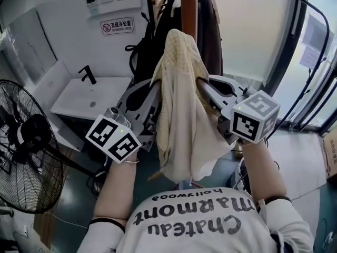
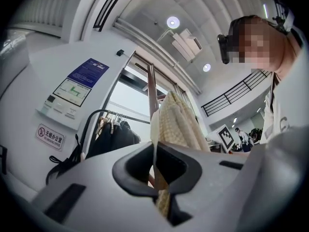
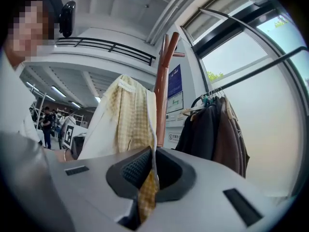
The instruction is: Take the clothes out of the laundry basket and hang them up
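Note:
A pale yellow checked garment (image 1: 181, 104) with a white lining hangs draped in front of the brown wooden coat stand pole (image 1: 188, 7). My left gripper (image 1: 157, 96) grips its left edge and my right gripper (image 1: 202, 88) its right edge, both shut on the cloth. In the left gripper view the fabric (image 2: 176, 122) runs up from between the closed jaws beside the pole (image 2: 152, 91). The right gripper view likewise has the checked cloth (image 3: 128, 117) pinched in the jaws, next to the pole (image 3: 161, 88). The laundry basket is not in view.
Dark jackets (image 1: 155, 30) hang on a rack behind the stand, also seen as hanging coats (image 3: 217, 134). A black floor fan (image 1: 23, 146) stands at the left. A white sink counter (image 1: 87, 96) with a black tap lies beyond my left hand. Glass doors (image 1: 310, 57) are on the right.

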Demonstrator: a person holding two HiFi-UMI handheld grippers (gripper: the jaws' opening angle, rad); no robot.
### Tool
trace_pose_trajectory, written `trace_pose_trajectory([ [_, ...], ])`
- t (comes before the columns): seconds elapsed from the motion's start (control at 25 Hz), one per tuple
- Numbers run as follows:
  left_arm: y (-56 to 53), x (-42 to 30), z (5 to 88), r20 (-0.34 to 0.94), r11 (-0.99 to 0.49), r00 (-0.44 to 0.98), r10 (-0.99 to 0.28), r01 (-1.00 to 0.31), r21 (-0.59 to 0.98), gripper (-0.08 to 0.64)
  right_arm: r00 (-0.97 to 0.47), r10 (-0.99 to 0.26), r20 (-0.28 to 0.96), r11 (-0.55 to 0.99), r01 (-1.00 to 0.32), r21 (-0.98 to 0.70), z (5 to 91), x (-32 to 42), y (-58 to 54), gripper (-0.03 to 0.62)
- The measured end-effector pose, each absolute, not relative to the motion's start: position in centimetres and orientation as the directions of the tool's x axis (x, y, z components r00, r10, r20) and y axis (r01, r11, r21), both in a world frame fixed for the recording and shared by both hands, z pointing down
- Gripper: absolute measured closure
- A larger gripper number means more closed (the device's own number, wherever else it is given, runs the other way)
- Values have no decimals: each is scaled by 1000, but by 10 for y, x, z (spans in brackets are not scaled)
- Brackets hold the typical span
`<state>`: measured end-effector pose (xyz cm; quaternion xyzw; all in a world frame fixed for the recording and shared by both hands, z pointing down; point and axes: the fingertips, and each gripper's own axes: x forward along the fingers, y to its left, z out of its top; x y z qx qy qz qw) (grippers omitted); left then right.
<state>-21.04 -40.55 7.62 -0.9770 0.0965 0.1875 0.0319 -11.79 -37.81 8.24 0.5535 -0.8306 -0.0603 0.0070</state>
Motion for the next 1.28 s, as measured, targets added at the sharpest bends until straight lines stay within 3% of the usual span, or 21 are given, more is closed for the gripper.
trace_pose_trajectory([
  [0.2,-395,-204,80,-404,-988,901,-156,-151,44,545,-388,-920,-48,385,-921,69,88,-133,-376,557],
  [0.36,-393,-213,79,-441,-981,877,-193,-188,57,532,-338,-939,-69,335,-941,51,89,-130,-371,555],
  [0.44,-398,-222,79,-453,-973,861,-230,-210,95,408,-325,-941,-95,326,-945,3,83,-122,-364,552],
  [0.48,-400,-227,80,-456,-969,855,-247,-216,120,383,-321,-941,-108,325,-945,-24,82,-118,-359,552],
  [0.68,-384,-236,97,-440,-949,842,-313,-264,170,399,-312,-947,-77,317,-946,-62,96,-99,-332,541],
  [0.8,-371,-243,114,-389,-925,840,-379,-347,154,438,-329,-943,-58,333,-939,-90,107,-95,-315,474],
  [0.96,-348,-250,136,-367,-880,800,-475,-426,211,486,-352,-935,-43,354,-927,-126,121,-86,-284,472],
  [1.2,-266,-214,162,-281,-872,828,-486,-435,225,518,-365,-929,-57,366,-893,-263,146,-65,-223,474],
  [1.28,-237,-198,170,-260,-870,833,-488,-441,219,523,-338,-938,-70,344,-898,-275,152,-51,-201,504],
])
